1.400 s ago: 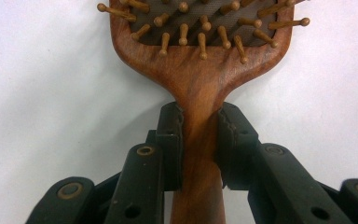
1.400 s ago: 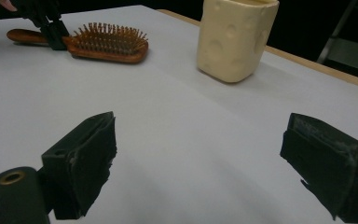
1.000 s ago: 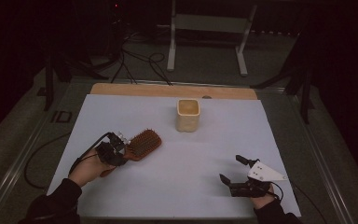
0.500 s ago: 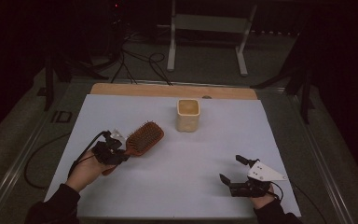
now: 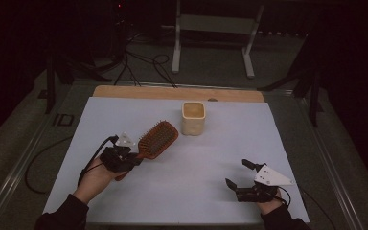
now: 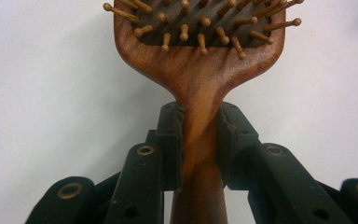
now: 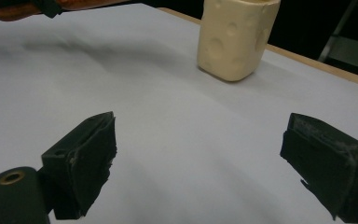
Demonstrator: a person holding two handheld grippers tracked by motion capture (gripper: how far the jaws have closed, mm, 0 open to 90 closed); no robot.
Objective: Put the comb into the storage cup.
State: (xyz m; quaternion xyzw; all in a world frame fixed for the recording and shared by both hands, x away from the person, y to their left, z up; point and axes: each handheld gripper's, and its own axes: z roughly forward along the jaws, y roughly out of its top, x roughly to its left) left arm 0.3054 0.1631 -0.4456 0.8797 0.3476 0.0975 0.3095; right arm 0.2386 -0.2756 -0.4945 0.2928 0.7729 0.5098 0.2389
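A wooden paddle hairbrush [image 5: 157,140] with peg bristles is lifted off the white table cover at centre left, bristles up. My left gripper [image 5: 135,157] is shut on its handle; in the left gripper view both pads [image 6: 173,135] press the handle of the hairbrush [image 6: 200,70] just below the head. A cream cup with round dimples [image 5: 193,118] stands upright at the back centre, seen also as the cup [image 7: 235,37] in the right gripper view. My right gripper [image 5: 238,174] rests at the front right, jaws wide open with nothing between them [image 7: 205,158].
A white sheet [image 5: 211,158] covers the table, with a wooden strip [image 5: 139,91] along its far edge. Cables [image 5: 143,64] and a metal stand [image 5: 211,38] lie on the dark floor beyond. A cable trails from the left gripper off the table's left side.
The left gripper has carried the hairbrush up and toward the cup, and the brush head now points more toward the back right. The right gripper has stayed where it was.
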